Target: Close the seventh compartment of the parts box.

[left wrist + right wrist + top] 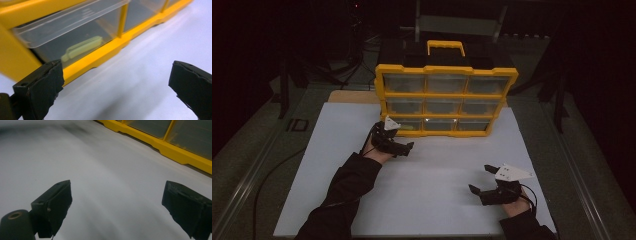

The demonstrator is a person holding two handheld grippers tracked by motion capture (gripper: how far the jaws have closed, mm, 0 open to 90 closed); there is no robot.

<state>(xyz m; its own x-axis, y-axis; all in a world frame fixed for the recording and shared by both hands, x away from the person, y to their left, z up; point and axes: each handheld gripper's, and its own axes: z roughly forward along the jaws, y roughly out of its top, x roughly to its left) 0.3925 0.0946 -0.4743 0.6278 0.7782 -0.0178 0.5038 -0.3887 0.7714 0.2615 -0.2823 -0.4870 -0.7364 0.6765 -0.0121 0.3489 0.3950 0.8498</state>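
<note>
Yellow organizer (pixel 445 100) edge just beside open left tongs (pixel 404 148); right tongs (pixel 482 181) open over bare white board (pixel 437 175).

Organizer (pixel 445 71): we see a yellow frame.
Drawers (pixel 446 84): we see clear plastic.
Item in drawer (pixel 82 48): pale green.
Worktop (pixel 422 175): white.
Jaws: black.
Sleeve (pixel 343 192): black.
</note>
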